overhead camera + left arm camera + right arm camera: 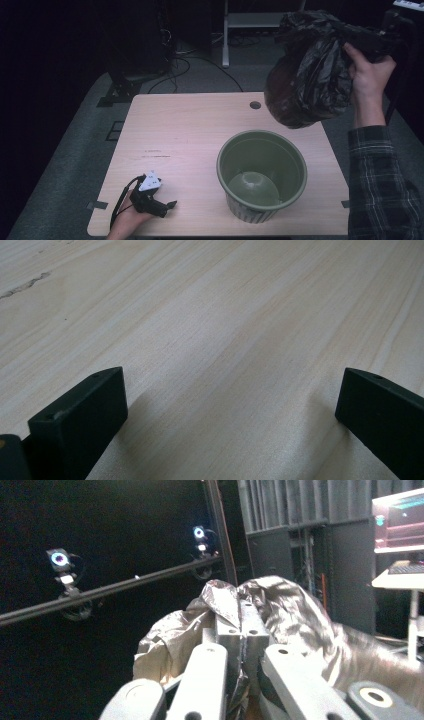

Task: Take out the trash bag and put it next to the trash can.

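A black plastic bag (307,75), bulging with something brownish inside, hangs in the air above the table's far right corner. My right gripper (374,42) is shut on its gathered top, held high by the person's right hand. In the right gripper view the jaws pinch the crinkled bag (280,610) between them, with my right gripper (241,611) pointing up and level. A green plastic pot (262,175) stands upright on the table below and nearer, nothing in it. My left gripper (167,206) rests on the table at the front left, and my left gripper (230,405) stands open over bare wood.
The light wooden table (190,130) has a round cable hole (255,105) near its far edge. Dark equipment and cables lie on the floor behind the table. A white stand (250,22) rises at the back.
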